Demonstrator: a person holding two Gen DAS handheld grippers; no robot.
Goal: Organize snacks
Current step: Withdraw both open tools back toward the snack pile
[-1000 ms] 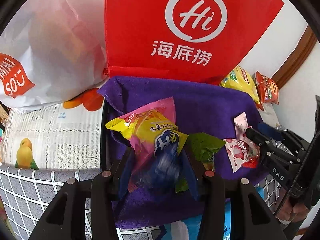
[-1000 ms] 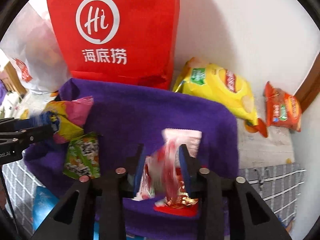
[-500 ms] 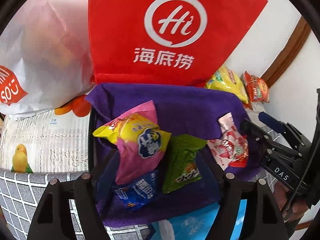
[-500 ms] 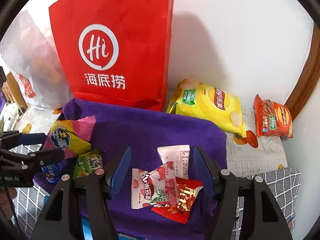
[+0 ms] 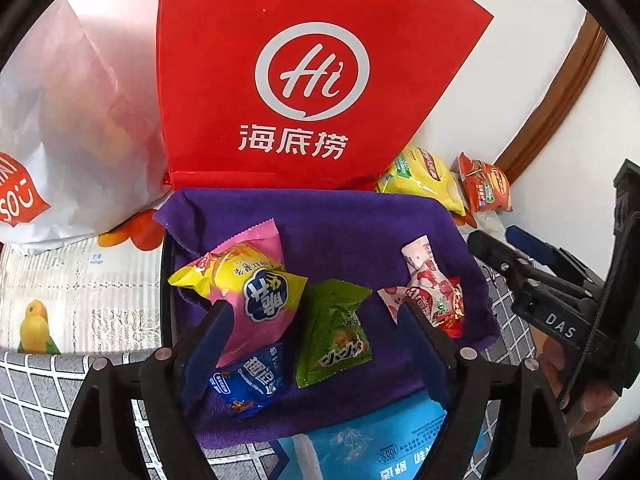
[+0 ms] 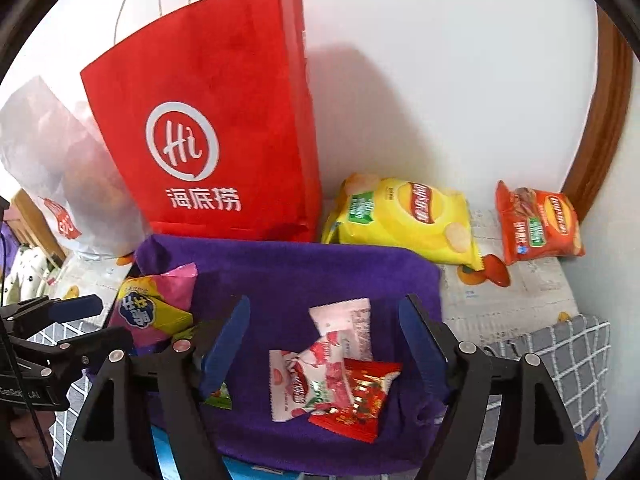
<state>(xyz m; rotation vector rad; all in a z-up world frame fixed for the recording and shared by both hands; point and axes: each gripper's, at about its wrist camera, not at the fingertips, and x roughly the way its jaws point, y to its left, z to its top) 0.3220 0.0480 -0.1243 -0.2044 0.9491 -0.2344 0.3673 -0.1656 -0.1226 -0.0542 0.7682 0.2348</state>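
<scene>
A red paper bag (image 6: 216, 136) with white cord handles and a white "Hi" logo stands upright against the white wall (image 6: 440, 80) at 12 o'clock. At 9 o'clock a white plastic bag (image 5: 72, 128) with a red label leans just beside it, touching its left edge. Under everything lies a pale printed sheet (image 5: 80, 280), possibly newspaper, showing a yellow parrot (image 5: 34, 326) at 8 o'clock. A grey cloth with white grid lines (image 6: 560, 352) covers the surface at 4 o'clock. Brown wooden trim (image 6: 608, 120) curves along the wall at 2 o'clock.
</scene>
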